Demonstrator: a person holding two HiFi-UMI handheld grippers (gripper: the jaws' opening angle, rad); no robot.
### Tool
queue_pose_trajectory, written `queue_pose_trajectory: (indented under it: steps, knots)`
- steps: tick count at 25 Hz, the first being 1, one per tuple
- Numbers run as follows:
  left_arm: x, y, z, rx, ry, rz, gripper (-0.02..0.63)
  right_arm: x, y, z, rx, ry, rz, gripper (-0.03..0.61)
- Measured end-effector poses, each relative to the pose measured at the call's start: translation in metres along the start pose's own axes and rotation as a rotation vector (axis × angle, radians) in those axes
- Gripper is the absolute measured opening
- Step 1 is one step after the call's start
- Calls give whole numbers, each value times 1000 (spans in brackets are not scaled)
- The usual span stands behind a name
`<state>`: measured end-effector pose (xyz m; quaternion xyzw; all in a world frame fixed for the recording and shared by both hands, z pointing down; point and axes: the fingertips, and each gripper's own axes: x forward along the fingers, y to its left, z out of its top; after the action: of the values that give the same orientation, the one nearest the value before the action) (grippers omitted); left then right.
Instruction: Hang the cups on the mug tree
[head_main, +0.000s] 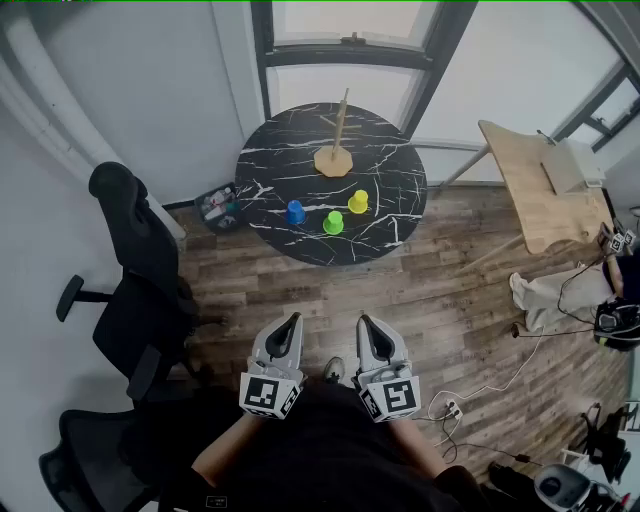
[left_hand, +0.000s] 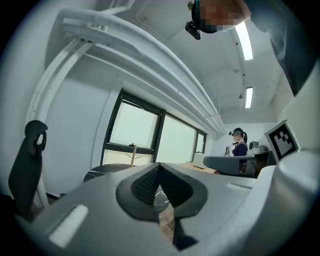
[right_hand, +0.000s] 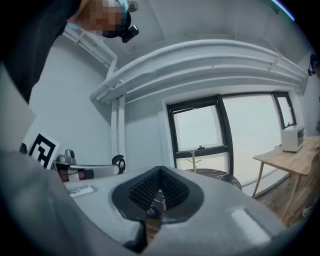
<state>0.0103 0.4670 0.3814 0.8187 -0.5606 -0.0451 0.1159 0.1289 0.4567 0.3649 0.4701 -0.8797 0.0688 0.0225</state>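
Observation:
A round black marble table (head_main: 390, 215) stands by the window. On it a wooden mug tree (head_main: 336, 140) rises at the far side, with a blue cup (head_main: 295, 211), a green cup (head_main: 333, 222) and a yellow cup (head_main: 358, 201) upside down in front of it. My left gripper (head_main: 291, 320) and right gripper (head_main: 364, 322) are held close to my body, well short of the table, both shut and empty. In the left gripper view the left gripper (left_hand: 159, 170) points level at the table (left_hand: 107, 171); the mug tree (right_hand: 194, 159) also shows in the right gripper view past the right gripper (right_hand: 160, 175).
A black office chair (head_main: 135, 270) stands left of me, another chair (head_main: 85, 455) nearer. A wooden desk (head_main: 535, 180) with a white appliance sits at the right. Cables and a power strip (head_main: 450, 408) lie on the wooden floor. Another person (left_hand: 239, 145) stands at the far right.

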Motion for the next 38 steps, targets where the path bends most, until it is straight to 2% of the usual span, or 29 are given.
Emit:
queue_pose_trajectory:
  steps: [10, 19, 31, 38]
  knots:
    - [-9, 7, 9, 11, -11, -8, -4, 4, 13, 2, 19, -12, -1, -5]
    - [-18, 38, 12, 23, 5, 5, -5, 20, 29, -3, 12, -5, -40, -5]
    - [-12, 103, 40, 32, -31, -22, -5, 57, 53, -13, -13, 31, -115, -5]
    - [-4, 114, 34, 12, -5, -27, -4, 66, 53, -20, -18, 66, -124, -5]
